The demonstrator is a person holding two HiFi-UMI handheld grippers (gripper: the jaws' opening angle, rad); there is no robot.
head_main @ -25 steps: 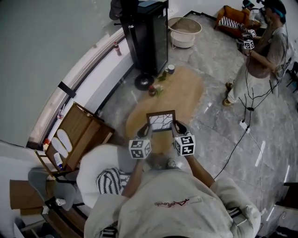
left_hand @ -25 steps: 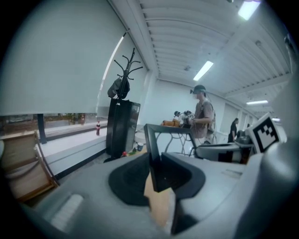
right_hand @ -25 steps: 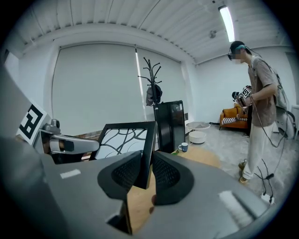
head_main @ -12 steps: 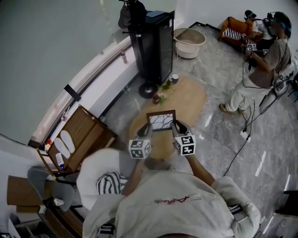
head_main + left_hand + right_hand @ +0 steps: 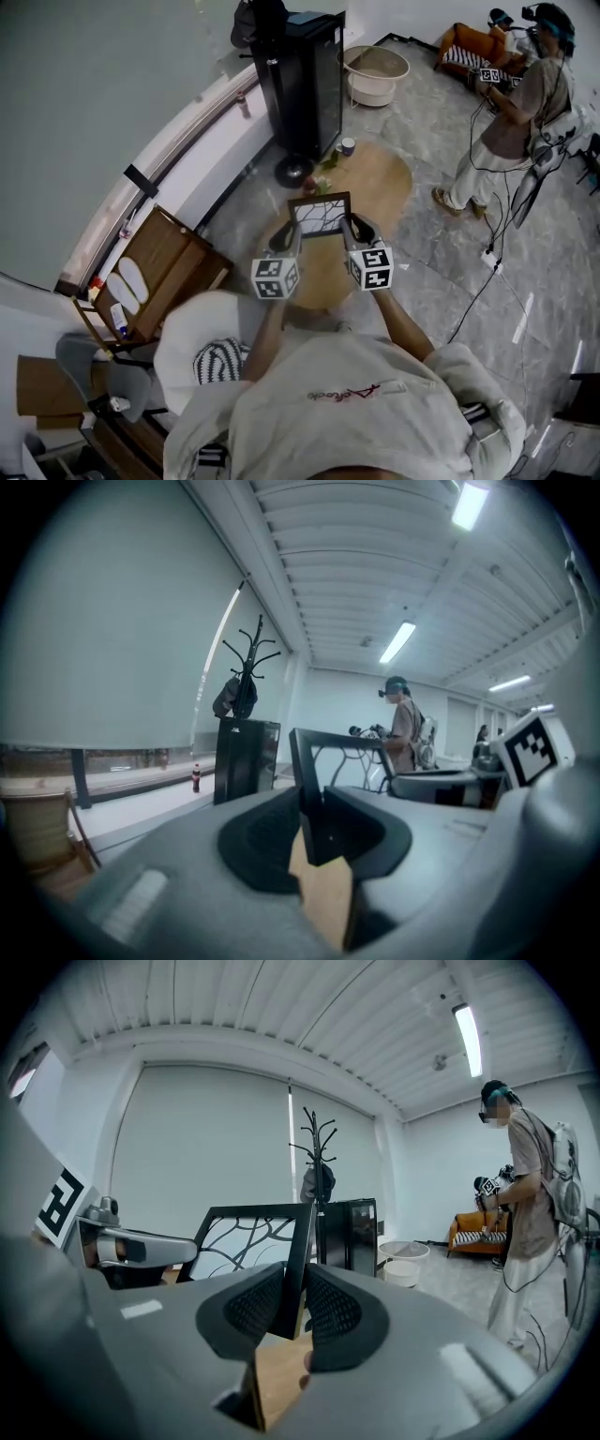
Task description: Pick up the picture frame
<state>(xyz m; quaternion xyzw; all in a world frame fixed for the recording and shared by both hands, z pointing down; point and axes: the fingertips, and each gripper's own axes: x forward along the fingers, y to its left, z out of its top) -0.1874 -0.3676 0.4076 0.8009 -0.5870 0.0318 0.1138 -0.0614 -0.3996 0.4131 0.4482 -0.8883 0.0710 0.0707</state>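
Observation:
The picture frame is a dark square frame with a branch pattern on white. It hangs in the air above the oval wooden table, held upright between both grippers. My left gripper is shut on its left edge, seen in the left gripper view as a dark bar of the picture frame between the pads. My right gripper is shut on its right edge; in the right gripper view the picture frame shows its pattern, its right bar pinched by the pads.
On the table's far end stand a cup and small items. A black cabinet and a coat stand are behind it, a white basin to its right. A person stands at the right with cables on the floor. A wooden rack is on the left.
Both grippers have risen together with the frame between them, lifting it higher above the table. The person at the right has shifted position.

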